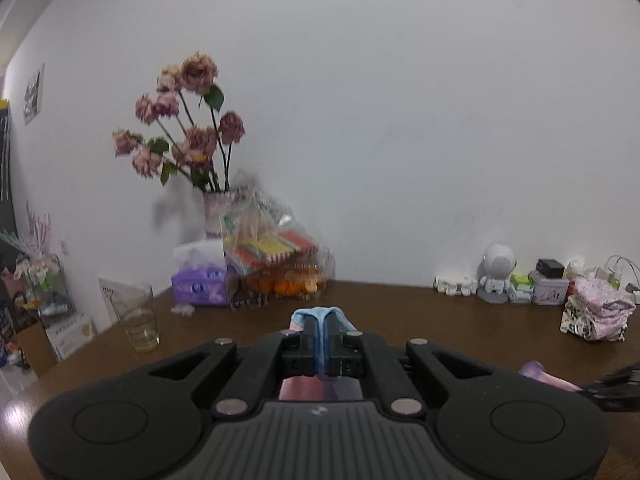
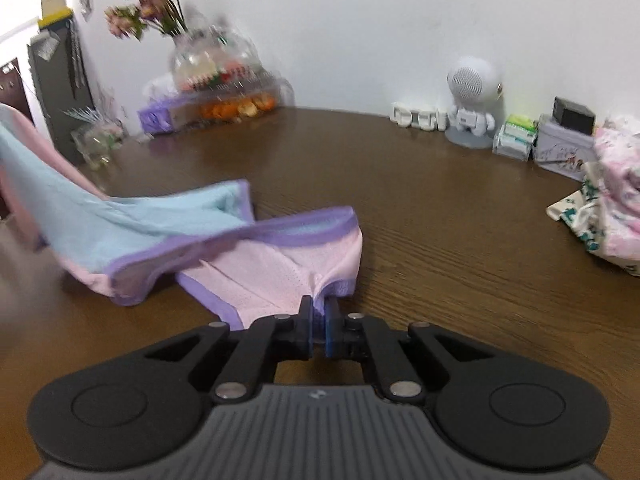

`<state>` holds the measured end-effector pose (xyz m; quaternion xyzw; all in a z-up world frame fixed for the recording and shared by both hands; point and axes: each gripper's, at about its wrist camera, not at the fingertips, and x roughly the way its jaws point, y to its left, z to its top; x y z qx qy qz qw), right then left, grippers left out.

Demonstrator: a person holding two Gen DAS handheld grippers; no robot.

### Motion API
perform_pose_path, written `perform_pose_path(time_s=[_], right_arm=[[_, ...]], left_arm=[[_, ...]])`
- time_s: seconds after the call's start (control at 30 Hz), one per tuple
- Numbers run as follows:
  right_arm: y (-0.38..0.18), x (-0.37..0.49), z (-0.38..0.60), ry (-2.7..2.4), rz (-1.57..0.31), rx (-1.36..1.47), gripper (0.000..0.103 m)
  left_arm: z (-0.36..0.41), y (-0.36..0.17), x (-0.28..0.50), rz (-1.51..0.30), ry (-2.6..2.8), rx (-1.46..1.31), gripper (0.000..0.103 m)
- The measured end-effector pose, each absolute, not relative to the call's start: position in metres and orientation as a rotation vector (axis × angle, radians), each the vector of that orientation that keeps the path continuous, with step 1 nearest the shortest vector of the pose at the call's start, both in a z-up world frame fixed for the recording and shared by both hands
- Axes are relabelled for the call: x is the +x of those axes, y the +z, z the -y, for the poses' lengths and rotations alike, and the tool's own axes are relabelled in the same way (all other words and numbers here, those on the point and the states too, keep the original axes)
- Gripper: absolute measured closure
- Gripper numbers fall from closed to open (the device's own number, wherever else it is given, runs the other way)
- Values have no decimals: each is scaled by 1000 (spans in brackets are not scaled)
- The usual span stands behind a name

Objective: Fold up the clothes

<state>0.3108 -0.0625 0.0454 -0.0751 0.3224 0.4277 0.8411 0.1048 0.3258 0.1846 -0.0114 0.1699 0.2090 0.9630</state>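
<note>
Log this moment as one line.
left gripper: shut on pink-and-blue garment with purple trim | right gripper: shut on garment's near edge | garment: partly lifted off brown wooden table

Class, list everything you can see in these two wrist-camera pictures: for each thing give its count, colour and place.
garment: one, pink and light blue with purple trim, partly on the table, one end lifted
table: one, dark brown wood
dried roses: one bunch, dusty pink, back left by the wall
tissue box: one, purple, below the roses
bag of snacks: one, clear, beside the tissue box
glass: one, clear, table's left edge
astronaut figure: one, white, back right
folded clothes: one pile, pink floral, far right
left gripper: black, shut on the garment
right gripper: black, shut on the garment's near edge
</note>
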Motion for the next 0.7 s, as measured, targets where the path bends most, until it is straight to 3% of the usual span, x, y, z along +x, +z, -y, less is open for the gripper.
perform_pose_path(time_s=[0.27,0.47,0.53,0.6,0.67,0.7], right_arm=[[92,248,167,905,-654,-88,99],[69,188,234,860,-746,18,99],[53,174,248,828,-782,62,98],[42,165,258,787,-788,74,89],[37,158,267,753,-777,72,57],[38,155,271,745,-758,62,53]], left_arm=[[-295,223,197,-286,366,-12,102],[-223,187,297,-380,195,-47,101],[-196,160,329,-467,129,-79,93],[-173,135,348,-556,93,-98,59],[-156,119,351,-599,76,-75,50],[-149,113,347,-606,72,-50,46]])
